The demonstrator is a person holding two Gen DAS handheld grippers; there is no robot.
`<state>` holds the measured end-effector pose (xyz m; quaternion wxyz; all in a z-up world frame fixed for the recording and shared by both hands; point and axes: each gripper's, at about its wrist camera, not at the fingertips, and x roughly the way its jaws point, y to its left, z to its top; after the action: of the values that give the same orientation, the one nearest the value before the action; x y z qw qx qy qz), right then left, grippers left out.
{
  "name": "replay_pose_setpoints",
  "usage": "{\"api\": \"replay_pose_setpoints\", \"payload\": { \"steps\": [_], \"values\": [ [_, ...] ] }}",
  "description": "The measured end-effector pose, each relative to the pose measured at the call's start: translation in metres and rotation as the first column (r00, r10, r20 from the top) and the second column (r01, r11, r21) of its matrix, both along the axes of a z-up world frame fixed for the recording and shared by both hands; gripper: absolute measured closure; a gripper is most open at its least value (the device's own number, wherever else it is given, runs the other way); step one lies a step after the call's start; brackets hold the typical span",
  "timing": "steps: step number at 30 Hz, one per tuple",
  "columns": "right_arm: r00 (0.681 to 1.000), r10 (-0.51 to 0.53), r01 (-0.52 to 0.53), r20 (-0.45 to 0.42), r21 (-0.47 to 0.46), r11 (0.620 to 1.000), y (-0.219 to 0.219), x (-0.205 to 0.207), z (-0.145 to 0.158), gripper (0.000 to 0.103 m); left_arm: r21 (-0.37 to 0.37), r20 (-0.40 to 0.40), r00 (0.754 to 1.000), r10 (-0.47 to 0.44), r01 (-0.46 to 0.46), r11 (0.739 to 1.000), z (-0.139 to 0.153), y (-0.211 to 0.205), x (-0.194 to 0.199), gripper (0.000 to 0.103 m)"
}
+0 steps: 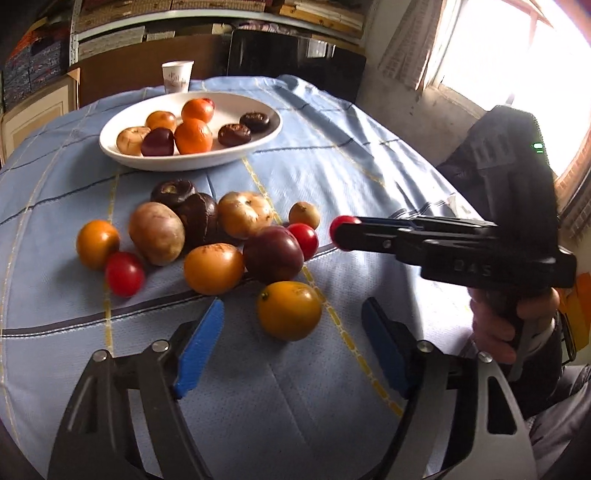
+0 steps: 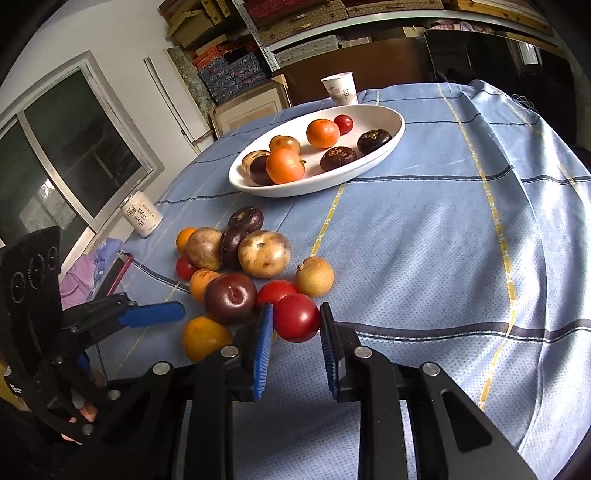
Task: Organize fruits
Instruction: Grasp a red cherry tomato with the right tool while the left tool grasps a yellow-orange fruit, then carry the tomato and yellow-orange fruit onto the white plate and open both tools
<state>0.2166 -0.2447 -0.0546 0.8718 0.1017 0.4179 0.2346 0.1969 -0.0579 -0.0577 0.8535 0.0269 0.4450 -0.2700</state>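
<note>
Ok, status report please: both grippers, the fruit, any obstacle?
Right gripper shut on a small red fruit. Left gripper open around an orange fruit, not gripping. White dish path unobstructed.

Blue checked tablecloth (image 2: pixel 424 236) with yellow and dark stripes, spread over a table. At its far edge, white paper cup (image 2: pixel 339 88) with printed characters, upright. At the cloth's left edge in the right wrist view, pale can (image 2: pixel 141 216) bearing dark characters, upright, near a lilac cloth (image 2: pixel 79 275) bunched below it. Behind, metal shelving (image 2: pixel 295 33) stacked with patterned boxes and woven mats, cardboard box (image 2: pixel 251 105) beneath. Sliding window (image 2: pixel 70 147) in a metal frame on the white wall; brightly lit window (image 1: pixel 498 55) in the left wrist view.
</note>
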Motion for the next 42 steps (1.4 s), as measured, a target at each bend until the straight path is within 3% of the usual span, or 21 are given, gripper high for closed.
{"api": "replay_pose_setpoints", "payload": {
  "steps": [5, 8, 13, 17, 29, 35, 42],
  "values": [
    [1.000, -0.001, 0.001, 0.003, 0.007, 1.000, -0.002, -0.003, 0.001, 0.078, 0.023, -0.024, 1.000, 0.011, -0.010, 1.000, -0.005, -0.006, 0.008, 0.031],
    [1.000, 0.001, -0.001, 0.005, 0.009, 1.000, -0.002, -0.004, 0.001, 0.077, 0.036, -0.039, 0.999, 0.000, 0.001, 0.999, -0.009, -0.011, 0.011, 0.044],
    [1.000, 0.000, 0.000, 0.007, 0.008, 1.000, -0.003, -0.005, 0.002, 0.077, 0.039, -0.068, 0.998, 0.010, -0.007, 0.999, -0.013, -0.011, 0.015, 0.051],
    [1.000, 0.002, -0.002, 0.006, -0.005, 1.000, -0.001, -0.004, 0.002, 0.077, 0.037, -0.087, 0.996, 0.013, -0.010, 0.999, -0.016, -0.011, 0.017, 0.065],
    [1.000, -0.007, 0.007, -0.002, -0.013, 1.000, -0.002, -0.001, -0.004, 0.077, -0.060, -0.043, 0.999, 0.020, -0.022, 0.998, -0.002, 0.011, -0.001, 0.066],
    [1.000, 0.020, -0.020, 0.001, 0.042, 0.999, 0.000, 0.001, 0.005, 0.077, -0.052, 0.007, 0.999, 0.039, -0.039, 0.998, 0.016, 0.034, -0.007, 0.066],
    [0.986, 0.015, -0.011, 0.165, -0.027, 1.000, 0.018, 0.036, 0.063, 0.077, -0.022, 0.095, 0.990, 0.107, -0.106, 0.994, 0.060, 0.068, 0.041, 0.066]
  ]
}}
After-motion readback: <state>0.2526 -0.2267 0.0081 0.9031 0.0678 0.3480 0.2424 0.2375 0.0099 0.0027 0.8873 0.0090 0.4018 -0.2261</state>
